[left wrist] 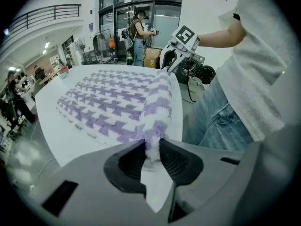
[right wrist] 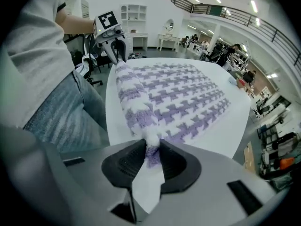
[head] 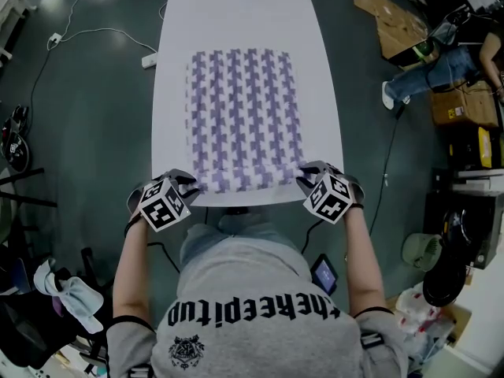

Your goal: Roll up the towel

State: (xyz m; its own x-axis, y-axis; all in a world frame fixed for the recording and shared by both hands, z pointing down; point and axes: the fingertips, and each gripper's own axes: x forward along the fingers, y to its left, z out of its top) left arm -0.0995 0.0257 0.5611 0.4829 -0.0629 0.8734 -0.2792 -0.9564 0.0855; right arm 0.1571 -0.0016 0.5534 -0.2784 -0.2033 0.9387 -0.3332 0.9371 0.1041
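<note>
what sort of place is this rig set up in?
Probably a large open workshop or lab hall: a railed upper gallery, cardboard and a cable on the floor, and a long white table holding the towel.

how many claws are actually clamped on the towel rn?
2. The left claw pinches the towel at its near-left corner, and the right claw pinches its near-right corner, both at the table edge nearest the person. Both grips show clearly; nothing is hidden.
</note>
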